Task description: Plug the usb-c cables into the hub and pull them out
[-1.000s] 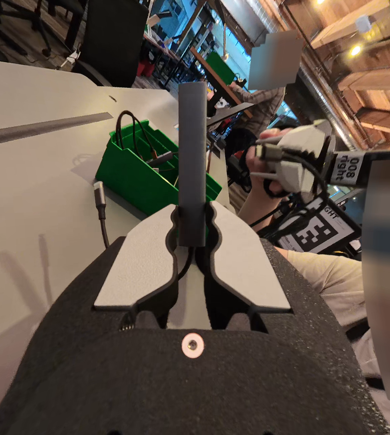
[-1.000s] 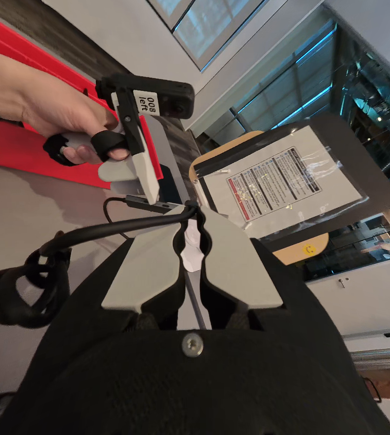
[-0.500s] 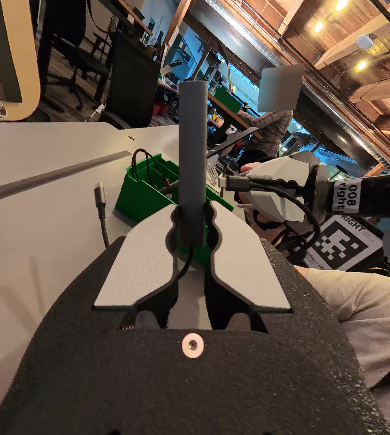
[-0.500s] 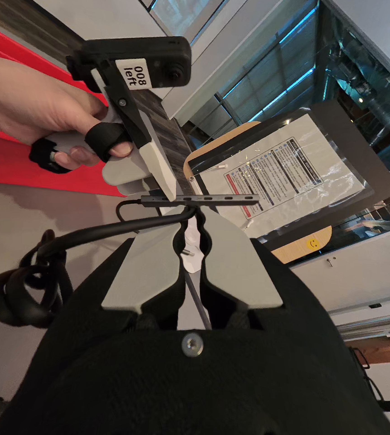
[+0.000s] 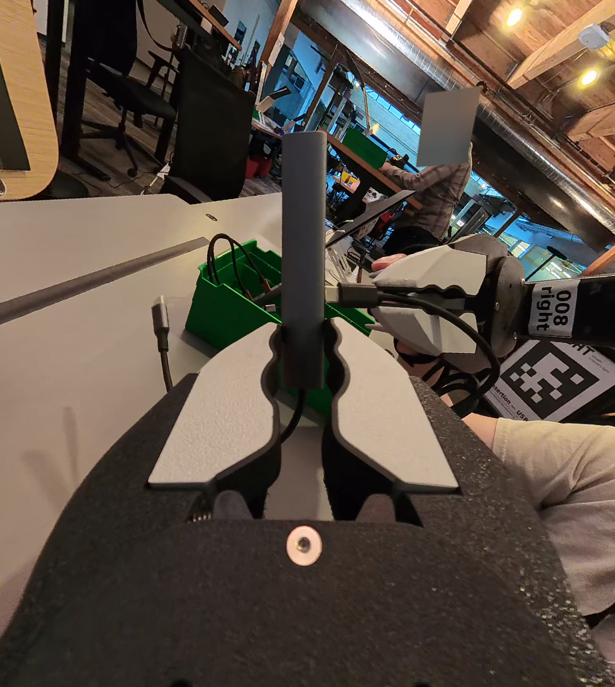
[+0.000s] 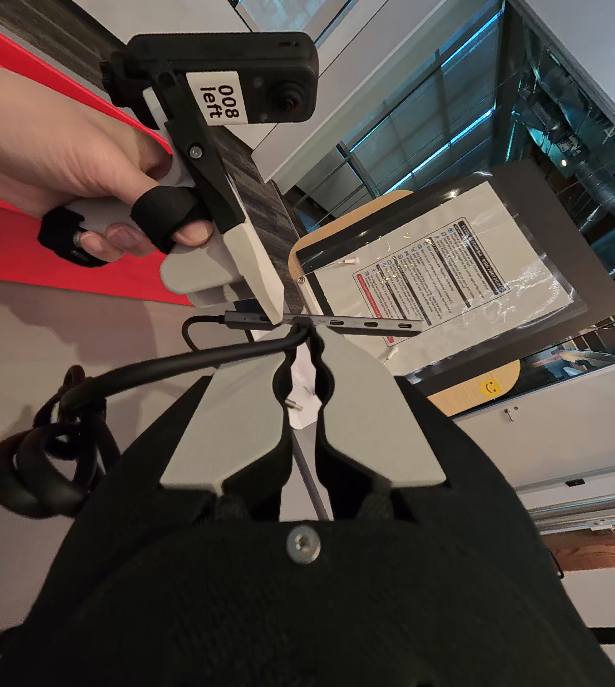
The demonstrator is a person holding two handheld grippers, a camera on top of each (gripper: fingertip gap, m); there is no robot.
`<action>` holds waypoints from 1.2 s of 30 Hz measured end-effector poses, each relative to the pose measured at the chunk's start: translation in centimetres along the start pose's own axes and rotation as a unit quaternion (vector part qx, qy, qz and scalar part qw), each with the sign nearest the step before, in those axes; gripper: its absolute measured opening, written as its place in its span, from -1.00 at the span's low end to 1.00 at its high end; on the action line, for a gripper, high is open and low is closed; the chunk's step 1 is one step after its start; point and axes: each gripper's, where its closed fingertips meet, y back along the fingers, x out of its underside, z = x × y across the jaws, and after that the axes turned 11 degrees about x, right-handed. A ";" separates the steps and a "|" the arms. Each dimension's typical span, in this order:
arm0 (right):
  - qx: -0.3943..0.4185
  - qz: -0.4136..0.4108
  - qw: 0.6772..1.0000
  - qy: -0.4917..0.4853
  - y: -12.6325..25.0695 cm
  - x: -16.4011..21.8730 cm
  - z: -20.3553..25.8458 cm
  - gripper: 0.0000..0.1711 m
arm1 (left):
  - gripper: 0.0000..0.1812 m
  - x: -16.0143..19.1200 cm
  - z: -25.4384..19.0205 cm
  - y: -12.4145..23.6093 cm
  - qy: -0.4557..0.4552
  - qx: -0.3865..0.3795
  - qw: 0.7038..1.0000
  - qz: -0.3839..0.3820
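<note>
1. On the grey counter (image 5: pixel 75 260), far left of the left wrist view: one spare cable end (image 5: pixel 160 319) lying loose, metal tip pointing away, touching nothing else.
2. Just right of it: a green bin (image 5: pixel 224 316) holding more cables (image 5: pixel 224 256), looped above its rim.
3. Centre: the hub (image 5: pixel 303 260), a dark flat bar held upright off the counter. The left gripper (image 5: pixel 303 347) has its jaws clenched on the hub's lower end; the hub's own lead hangs down between the jaws.
4. Right of the hub: a plug (image 5: pixel 354 295), grey-sleeved, level, its metal tip touching the hub's right edge. Whether it is seated in a port cannot be told from this side.
5. Far right: the right gripper (image 5: pixel 391 297), jaws clamped on the plug, its cable trailing underneath.
6. Right wrist view, same items: the person's hand (image 6: pixel 57 167) on the left gripper's handle; the hub (image 6: pixel 335 321) seen edge-on, a row of open ports along it; the right gripper (image 6: pixel 304 334) at the hub's edge, cable (image 6: pixel 187 364) bending off left to a coil (image 6: pixel 38 464).
7. Risk, judged: the plug meets the port off-line or tilted, jams on the rim and scrapes.
8. Risk, judged: a sideways push pivots the hub in the left jaws, since only its lower end is held.
9. Risk, judged: the stiff cable's pull twists the plug in the right jaws.
</note>
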 end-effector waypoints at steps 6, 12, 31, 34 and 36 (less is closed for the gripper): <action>-0.002 0.014 1.000 0.018 0.0 0.3 0.2 -0.92 | -0.77 0.2 0.2 -0.2 -0.012 -0.014 1.000 0.008; -0.014 0.019 0.999 0.033 0.4 0.6 0.1 -0.92 | -0.77 0.3 0.1 -0.6 -0.048 -0.033 0.998 0.022; 0.074 -0.131 0.955 0.255 5.3 -4.6 -1.2 -0.92 | -0.77 -1.3 -6.6 -1.8 -0.286 0.003 0.958 -0.006; 0.074 -0.134 0.954 0.257 5.4 -4.4 -1.3 -0.91 | -0.74 -0.9 -6.8 -2.1 -0.277 0.022 0.960 -0.003; 0.066 -0.139 0.957 0.248 5.5 -4.4 -1.3 -0.92 | -0.68 -0.7 -7.0 -2.3 -0.269 0.040 0.962 -0.006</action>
